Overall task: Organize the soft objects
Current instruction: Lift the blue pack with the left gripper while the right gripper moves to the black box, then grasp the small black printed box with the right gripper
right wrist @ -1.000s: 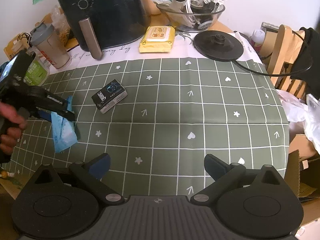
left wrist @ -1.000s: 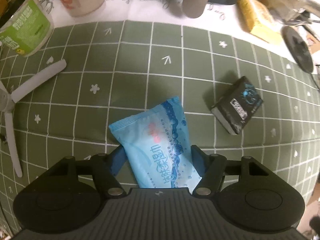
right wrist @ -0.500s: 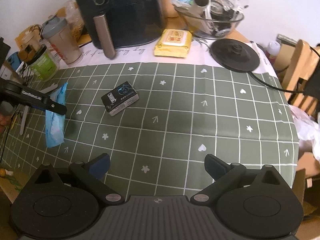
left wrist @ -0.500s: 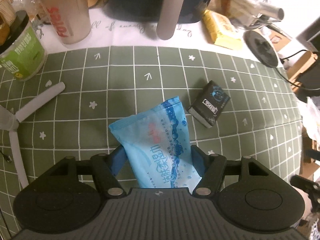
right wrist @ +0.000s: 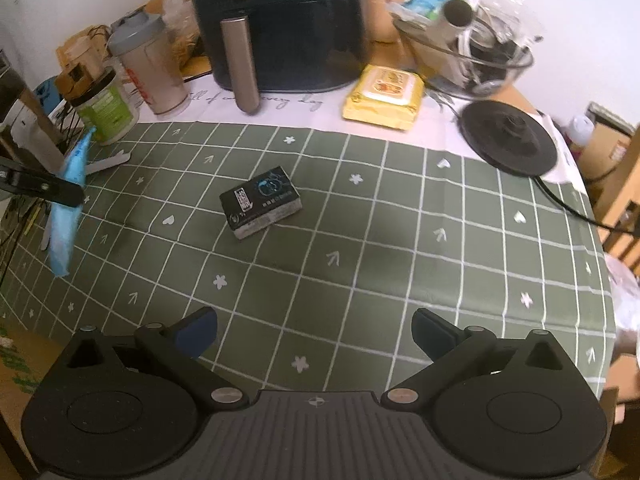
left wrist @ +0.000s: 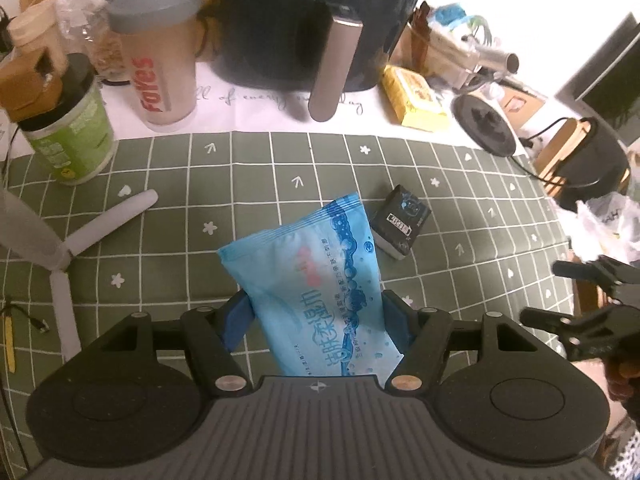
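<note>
Lifted higher off the tablecloth (left wrist: 460, 200), the blue wipes pack (left wrist: 320, 280) sits clamped in the left hand-held gripper (left wrist: 316, 316).

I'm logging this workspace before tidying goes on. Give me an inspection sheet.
Surface: green grid cloth over the table.
Job's things: blue wipes pack held off the cloth; black packet lying flat; yellow wipes pack at the back.
Clutter: air fryer, shaker bottle, green jar, glass bowl.
Grippers: left gripper shut on the pack; right gripper open, empty.
Cables: black cord.
Surroundings: wooden chair.
</note>
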Motion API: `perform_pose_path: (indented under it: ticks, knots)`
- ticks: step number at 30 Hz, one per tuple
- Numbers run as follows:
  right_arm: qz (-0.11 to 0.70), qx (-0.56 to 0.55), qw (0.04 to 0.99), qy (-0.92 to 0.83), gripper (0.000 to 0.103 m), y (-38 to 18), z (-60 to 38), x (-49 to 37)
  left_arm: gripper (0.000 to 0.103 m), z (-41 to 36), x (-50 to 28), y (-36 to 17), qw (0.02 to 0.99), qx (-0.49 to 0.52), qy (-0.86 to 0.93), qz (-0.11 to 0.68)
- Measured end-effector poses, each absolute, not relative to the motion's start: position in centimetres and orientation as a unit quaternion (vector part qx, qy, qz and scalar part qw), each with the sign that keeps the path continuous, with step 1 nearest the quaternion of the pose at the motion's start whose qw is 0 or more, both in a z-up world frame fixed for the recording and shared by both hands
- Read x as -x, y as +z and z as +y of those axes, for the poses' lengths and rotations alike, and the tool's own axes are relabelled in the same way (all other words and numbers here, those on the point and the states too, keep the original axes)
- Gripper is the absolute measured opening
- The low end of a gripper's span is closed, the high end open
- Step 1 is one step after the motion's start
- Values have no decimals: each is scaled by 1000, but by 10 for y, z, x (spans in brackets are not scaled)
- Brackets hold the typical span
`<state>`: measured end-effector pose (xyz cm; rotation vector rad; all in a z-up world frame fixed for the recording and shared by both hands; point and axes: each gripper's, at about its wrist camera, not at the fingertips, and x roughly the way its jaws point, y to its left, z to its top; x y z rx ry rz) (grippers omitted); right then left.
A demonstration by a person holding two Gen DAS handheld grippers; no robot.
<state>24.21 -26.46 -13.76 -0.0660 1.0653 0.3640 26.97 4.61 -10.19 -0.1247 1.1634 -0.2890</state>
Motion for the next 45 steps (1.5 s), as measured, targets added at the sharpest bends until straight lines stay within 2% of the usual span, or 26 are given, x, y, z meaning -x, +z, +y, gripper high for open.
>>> perform_pose_path:
  ticks: [10,28,35,37,38,45]
  knots:
    - [495,98,833,226,103,-154,-228,-270,67,73,-242,-97,835,111,-110,528]
    - [481,168,818,266,102,-194,-171,-332,67,104,-208,-118,816,166,-96,546]
    - [490,181,809,270,93,-209,-156,-349,66,104,-199,-126,805,170,-95,560]
    - [499,181,804,269,85,-213,-153,-353,66,104,-198,-127,803,173,-97,562]
    - [505,183,801,267,76,-215,-153,-353,66,104,-197,-128,803,173,-98,562]
    - [510,172,803,255,73,-207,-158,-350,65,104,-203,-123,810,171,-99,553]
